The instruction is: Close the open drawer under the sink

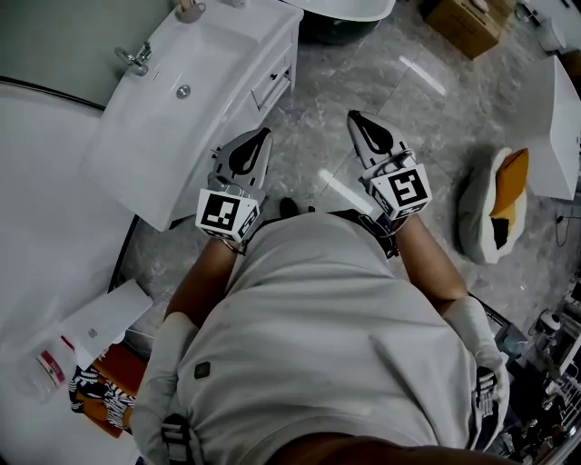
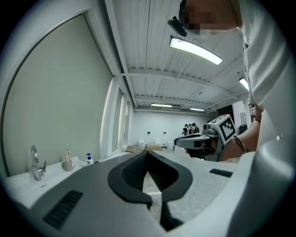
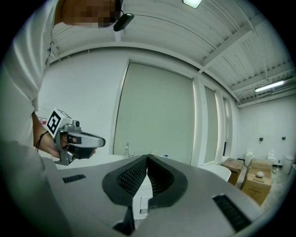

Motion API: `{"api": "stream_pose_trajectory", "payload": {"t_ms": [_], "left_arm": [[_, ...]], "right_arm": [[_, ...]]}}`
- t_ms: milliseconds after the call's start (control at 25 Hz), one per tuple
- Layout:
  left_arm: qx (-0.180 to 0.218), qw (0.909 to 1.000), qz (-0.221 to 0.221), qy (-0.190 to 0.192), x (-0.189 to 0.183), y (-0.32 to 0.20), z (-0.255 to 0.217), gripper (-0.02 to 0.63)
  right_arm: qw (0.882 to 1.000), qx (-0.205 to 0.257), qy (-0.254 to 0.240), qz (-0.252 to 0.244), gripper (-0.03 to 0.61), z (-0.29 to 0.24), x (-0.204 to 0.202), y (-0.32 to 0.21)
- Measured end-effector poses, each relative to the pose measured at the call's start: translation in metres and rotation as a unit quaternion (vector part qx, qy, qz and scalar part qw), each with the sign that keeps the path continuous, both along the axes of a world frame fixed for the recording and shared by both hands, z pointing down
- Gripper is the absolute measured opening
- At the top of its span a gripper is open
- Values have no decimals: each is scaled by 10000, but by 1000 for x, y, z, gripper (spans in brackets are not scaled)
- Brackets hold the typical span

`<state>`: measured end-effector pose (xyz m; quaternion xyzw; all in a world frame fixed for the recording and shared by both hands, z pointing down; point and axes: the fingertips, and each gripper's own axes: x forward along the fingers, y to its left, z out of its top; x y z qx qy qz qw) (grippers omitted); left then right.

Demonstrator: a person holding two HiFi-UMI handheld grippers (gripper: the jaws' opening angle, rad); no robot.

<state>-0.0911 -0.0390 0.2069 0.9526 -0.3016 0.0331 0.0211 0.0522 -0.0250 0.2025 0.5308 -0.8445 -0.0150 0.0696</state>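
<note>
The sink (image 1: 211,56) looks glossy white, its faucet (image 1: 136,59) shiny metal, the floor (image 1: 313,150) polished stone (mirroring light), the box (image 1: 467,23) cardboard.

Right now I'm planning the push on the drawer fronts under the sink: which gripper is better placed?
Left, probably. The left gripper, shut and empty, hangs just beside the drawer fronts. The right gripper, also shut and empty, is farther out over the floor.

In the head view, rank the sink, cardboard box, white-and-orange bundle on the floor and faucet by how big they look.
1. sink
2. white-and-orange bundle
3. cardboard box, though the frame edge cuts it off
4. faucet
</note>
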Motion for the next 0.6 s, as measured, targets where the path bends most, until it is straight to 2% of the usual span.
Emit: {"api": "stream_pose_trajectory", "payload": {"t_ms": [280, 520, 600], "left_arm": [[-65, 9998, -154, -58, 20, 44, 1, 9], [-79, 9996, -272, -53, 58, 100, -1, 9], [-49, 9995, -303, -48, 72, 120, -1, 9]], "right_arm": [[9999, 74, -17, -125, 26, -3, 22, 49], [9998, -92, 65, -187, 26, 1, 60, 111], [9997, 9, 88, -240, 26, 0, 73, 134]]}}
